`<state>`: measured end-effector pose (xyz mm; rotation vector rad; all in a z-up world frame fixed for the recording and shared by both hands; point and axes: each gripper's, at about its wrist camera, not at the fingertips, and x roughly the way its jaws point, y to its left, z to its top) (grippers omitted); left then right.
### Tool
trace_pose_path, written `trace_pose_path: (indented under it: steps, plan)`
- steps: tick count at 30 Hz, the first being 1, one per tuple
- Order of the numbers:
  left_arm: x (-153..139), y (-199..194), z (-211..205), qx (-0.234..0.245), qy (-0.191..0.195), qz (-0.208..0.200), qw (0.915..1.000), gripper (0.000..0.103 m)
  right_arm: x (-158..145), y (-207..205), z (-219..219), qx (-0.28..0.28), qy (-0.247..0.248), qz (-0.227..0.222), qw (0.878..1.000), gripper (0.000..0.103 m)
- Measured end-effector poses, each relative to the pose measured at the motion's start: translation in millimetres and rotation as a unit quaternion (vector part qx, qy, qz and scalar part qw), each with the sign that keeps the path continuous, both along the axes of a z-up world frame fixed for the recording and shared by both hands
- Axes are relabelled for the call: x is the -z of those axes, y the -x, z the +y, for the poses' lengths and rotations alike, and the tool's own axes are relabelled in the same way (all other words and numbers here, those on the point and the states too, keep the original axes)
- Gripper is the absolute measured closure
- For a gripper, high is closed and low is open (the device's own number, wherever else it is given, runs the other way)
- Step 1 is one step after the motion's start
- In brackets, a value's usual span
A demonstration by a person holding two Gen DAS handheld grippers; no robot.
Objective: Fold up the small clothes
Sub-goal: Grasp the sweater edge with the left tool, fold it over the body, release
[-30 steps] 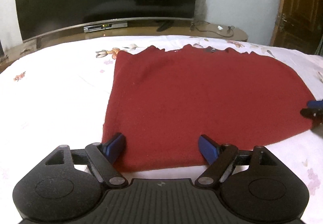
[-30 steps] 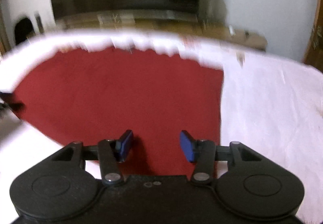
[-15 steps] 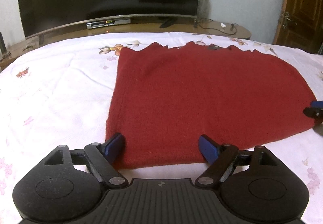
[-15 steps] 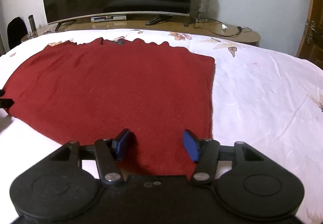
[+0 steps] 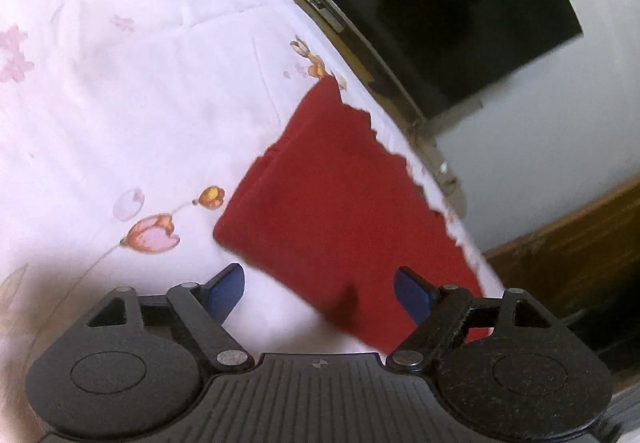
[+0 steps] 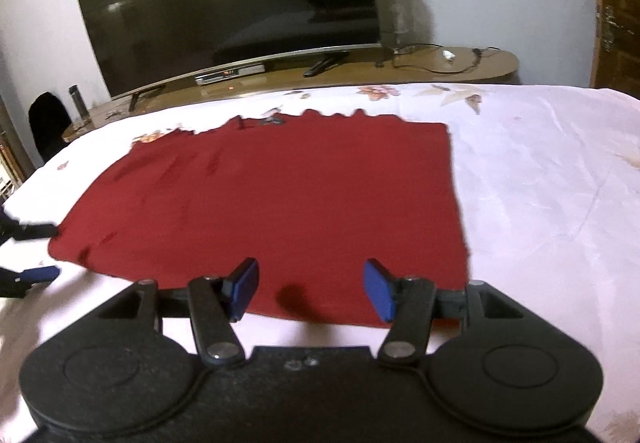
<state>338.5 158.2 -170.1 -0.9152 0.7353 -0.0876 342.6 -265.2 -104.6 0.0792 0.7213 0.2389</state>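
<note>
Two grippers stand spread and empty. We see the right gripper [image 6: 310,289] above the near edge of the red garment [image 6: 280,195], which lies flat on the floral bedsheet [image 6: 540,183]. The left gripper [image 5: 318,293] views the garment's corner at a tilt. Beyond the bed stands a television [image 6: 228,3].

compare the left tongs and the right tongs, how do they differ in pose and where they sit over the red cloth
The left tongs are rolled, so the bed looks tilted in their view; the right tongs sit level. The left tongs stand wider and straddle the near left corner of the red cloth, one pad over the white floral sheet; the right tongs have both pads over the cloth's near edge toward its right side. Both are open, with blue pads, gripping nothing.
</note>
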Motion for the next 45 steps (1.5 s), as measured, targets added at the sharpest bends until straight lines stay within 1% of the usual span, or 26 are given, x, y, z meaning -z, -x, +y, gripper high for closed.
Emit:
trace_pose_path:
  steps: [3,6,8,9,11,12,13,14,15,16,17,18,21,23,24,25,28,31,32,34,35,37,40,42,43,45]
  plan:
    - [6.4,-1.0,0.0,-0.018,0.023,-0.005,0.9996,0.022,-1.3,0.3,8.3,-0.006,-0.014,-0.003,1.0,0.046]
    - [8.4,0.1,-7.7,-0.032,0.023,-0.017,0.9991,0.022,-3.5,-3.1,13.8,-0.008,-0.027,-0.004,1.0,0.046]
    - [9.0,-5.0,-3.7,-0.044,0.036,-0.025,0.9981,0.022,-3.8,-8.1,18.0,-0.01,-0.032,-0.004,0.999,0.046]
    - [10.9,-12.6,-1.9,-0.051,0.04,-0.029,0.9975,0.025,-3.3,-11.8,20.5,-0.01,-0.033,-0.003,0.999,0.046]
    - [13.4,-21.9,-3.4,-0.059,0.02,-0.025,0.9977,0.053,-2.6,-21.9,26.1,-0.008,-0.03,-0.004,0.999,0.046]
    - [16.8,-26.0,-2.9,-0.062,0.013,-0.02,0.9978,0.063,-2.3,-27.3,28.6,-0.006,-0.031,-0.006,0.999,0.046]
    - [20.2,-28.7,-1.6,-0.062,0.005,-0.015,0.9979,0.084,-1.9,-33.5,31.1,-0.005,-0.03,-0.007,1.0,0.046]
    - [25.0,-30.1,1.9,-0.062,0.009,-0.013,0.9979,0.089,-1.5,-42.2,35.6,-0.005,-0.029,-0.008,1.0,0.049]
    - [30.8,-29.8,8.4,-0.067,0.031,-0.018,0.9971,0.091,-0.9,-48.9,40.5,-0.008,-0.028,-0.009,1.0,0.053]
    - [31.8,-29.0,10.5,-0.066,0.039,-0.02,0.9968,0.092,-0.3,-55.9,46.3,-0.015,-0.027,-0.008,0.999,0.056]
    - [30.2,-28.5,10.7,-0.062,0.035,-0.023,0.9972,0.094,-0.3,-60.6,52.9,-0.022,-0.025,-0.007,0.999,0.061]
    - [27.4,-27.4,9.4,-0.06,0.029,-0.026,0.9974,0.094,-0.4,-65.6,59.8,-0.03,-0.022,-0.008,0.999,0.07]
    - [20.9,-22.1,9.3,-0.063,0.035,-0.05,0.9961,0.094,0.6,-76.1,82.8,-0.053,0.008,-0.021,0.998,0.077]
    - [23.8,-22.4,10.7,-0.062,0.036,-0.044,0.9965,0.094,5.8,-81.4,91.3,-0.057,0.025,-0.019,0.998,0.079]
    - [28.4,-24.0,11.3,-0.06,0.034,-0.035,0.997,0.094,12.4,-85.5,95.6,-0.055,0.044,-0.007,0.997,0.082]
    - [31.2,-25.6,12.0,-0.058,0.035,-0.037,0.997,0.094,20.2,-89.5,98.9,-0.056,0.06,0.006,0.997,0.082]
    - [31.6,-30.3,13.6,-0.046,0.035,-0.04,0.9975,0.093,28.3,-84.4,107.9,-0.07,0.098,-0.017,0.993,0.082]
    - [28.7,-31.4,19.0,-0.041,0.045,-0.036,0.9975,0.094,30.6,-78.4,109.7,-0.068,0.104,-0.027,0.992,0.081]
    - [24.3,-29.7,19.1,-0.042,0.043,-0.043,0.9972,0.094,31.5,-77.0,110.1,-0.068,0.103,-0.031,0.992,0.081]
    - [3.8,-27.8,13.3,-0.035,0.038,-0.082,0.9953,0.094,33.1,-75.1,110.5,-0.069,0.106,-0.038,0.991,0.081]
    - [-7.8,-33.6,5.8,-0.025,0.031,-0.103,0.9939,0.094,32.9,-74.4,109.3,-0.069,0.103,-0.039,0.992,0.081]
    - [-40.5,-41.1,-12.2,0.007,0.008,-0.142,0.9899,0.094,32.1,-76.4,108.2,-0.067,0.094,-0.038,0.993,0.081]
    - [-87.0,-59.3,-50.2,0.076,-0.015,-0.197,0.9774,0.094,31.8,-79.9,102.0,-0.06,0.071,-0.03,0.995,0.081]
    - [-109.6,-73.7,-83.5,0.131,-0.019,-0.221,0.9662,0.094,30.8,-82.4,93.6,-0.056,0.047,-0.022,0.997,0.081]
    - [-116.0,-80.0,-99.5,0.155,-0.023,-0.227,0.9611,0.094,29.2,-84.2,87.6,-0.053,0.028,-0.015,0.998,0.081]
    - [-122.1,-94.1,-137.3,0.204,-0.037,-0.232,0.9504,0.094,24.1,-89.2,66.5,-0.037,-0.027,0.0,0.999,0.085]
